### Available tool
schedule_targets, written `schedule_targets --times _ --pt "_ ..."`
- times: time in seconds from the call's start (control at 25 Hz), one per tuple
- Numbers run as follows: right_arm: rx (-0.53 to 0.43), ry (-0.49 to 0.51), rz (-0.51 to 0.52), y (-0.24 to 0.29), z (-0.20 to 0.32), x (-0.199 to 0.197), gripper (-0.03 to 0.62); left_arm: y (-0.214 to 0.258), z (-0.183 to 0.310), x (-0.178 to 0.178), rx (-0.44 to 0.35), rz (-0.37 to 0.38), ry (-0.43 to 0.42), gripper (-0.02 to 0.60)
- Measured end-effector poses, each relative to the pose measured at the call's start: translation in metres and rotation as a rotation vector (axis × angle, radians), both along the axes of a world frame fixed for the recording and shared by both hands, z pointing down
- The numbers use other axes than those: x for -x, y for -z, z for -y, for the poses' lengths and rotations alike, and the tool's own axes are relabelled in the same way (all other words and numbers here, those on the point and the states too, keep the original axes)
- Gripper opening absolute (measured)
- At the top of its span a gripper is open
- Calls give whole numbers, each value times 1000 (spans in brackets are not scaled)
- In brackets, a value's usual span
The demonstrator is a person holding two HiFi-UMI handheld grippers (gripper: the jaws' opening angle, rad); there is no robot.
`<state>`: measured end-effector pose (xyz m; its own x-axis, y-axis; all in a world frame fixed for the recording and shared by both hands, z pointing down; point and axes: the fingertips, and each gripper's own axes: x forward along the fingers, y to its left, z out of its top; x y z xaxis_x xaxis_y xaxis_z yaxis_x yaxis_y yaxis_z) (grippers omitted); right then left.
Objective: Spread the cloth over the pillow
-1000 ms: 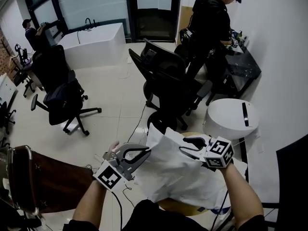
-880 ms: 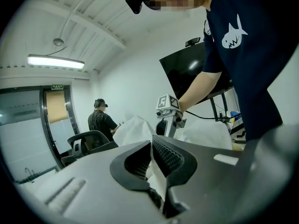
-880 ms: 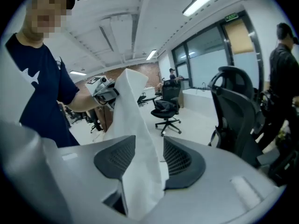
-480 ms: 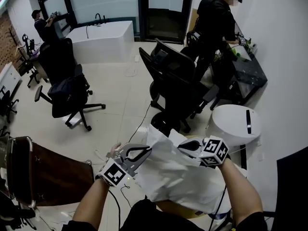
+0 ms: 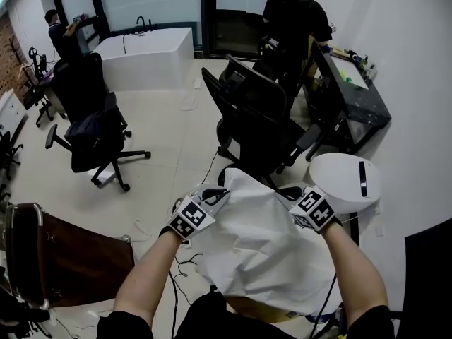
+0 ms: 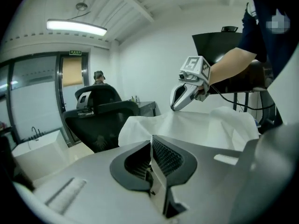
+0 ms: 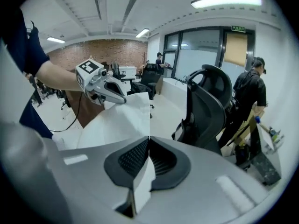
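A white cloth is stretched over my lap between both grippers. My left gripper is shut on the cloth's far left corner; in the left gripper view its jaws pinch a fold of the cloth. My right gripper is shut on the far right corner, and the right gripper view shows the cloth running into its closed jaws. A tan sliver of the pillow shows under the cloth's near edge; the rest is hidden.
A black office chair stands just beyond the cloth, with a round white bin to its right. A brown leather seat is at the left. A person stands by a dark desk. Cables lie on the floor.
Both grippers moved away from me and wider apart, pulling the cloth flatter and broader. The person at the back shifted left along the desk.
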<state>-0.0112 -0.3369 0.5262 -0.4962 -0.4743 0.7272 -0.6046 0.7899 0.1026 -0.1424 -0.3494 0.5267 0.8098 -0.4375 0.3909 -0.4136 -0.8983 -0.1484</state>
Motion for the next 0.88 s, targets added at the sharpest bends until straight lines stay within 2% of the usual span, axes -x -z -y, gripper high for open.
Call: schedule_targets --times 0.16,0.36,0.48,0.52,0.64,0.88 --pt "11 -33 -98 -18 25 -9 11 -37 24 -16 76 65 -11 3" --pt "85 -69 -179 -61 45 -14 11 -89 31 -25 190 112 -7 7" --pt "119 -69 -250 -92 50 -17 11 -112 26 -24 237 147 -30 56" --pt "128 -69 -270 -101 51 -20 11 -118 24 -20 245 160 -38 78" --pt "156 -90 -304 -121 54 -30 11 -128 16 2 263 182 -36 83" --pt "172 -118 -361 -148 54 -46 11 -126 -38 71 267 157 1 83"
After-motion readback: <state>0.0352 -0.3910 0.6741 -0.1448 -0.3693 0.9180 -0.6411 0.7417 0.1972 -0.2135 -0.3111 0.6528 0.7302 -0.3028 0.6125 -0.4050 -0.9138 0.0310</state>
